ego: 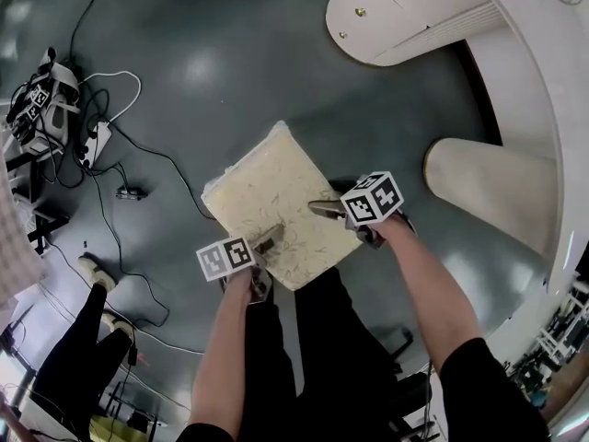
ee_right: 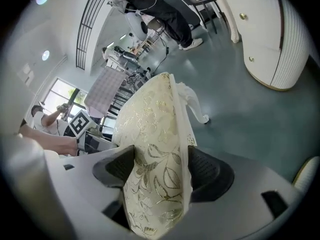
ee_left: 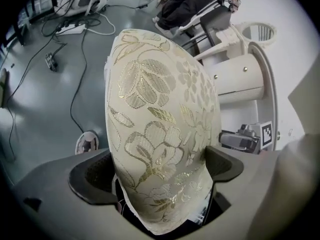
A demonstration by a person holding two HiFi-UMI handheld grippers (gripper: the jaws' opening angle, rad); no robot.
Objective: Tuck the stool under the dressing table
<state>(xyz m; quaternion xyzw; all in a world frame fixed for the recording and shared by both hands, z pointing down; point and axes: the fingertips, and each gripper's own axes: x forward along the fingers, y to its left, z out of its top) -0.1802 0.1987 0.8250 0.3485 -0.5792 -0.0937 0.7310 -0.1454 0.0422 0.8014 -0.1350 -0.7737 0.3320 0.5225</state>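
Stool [ego: 276,201] stood on the floor, clear of the dressing table [ego: 529,81]. Left gripper [ego: 269,240] and right gripper [ego: 324,208] straddled its cushioned seat's near edge, jaws spread, seemingly readying a push.

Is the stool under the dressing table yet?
No. The head view shows the stool standing on open floor, clear of the dressing table.

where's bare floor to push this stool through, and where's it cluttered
Bare floor between the stool and the dressing table, and beyond the stool's far edge. Crowded at left: cables, a power strip, a bystander's shoes.
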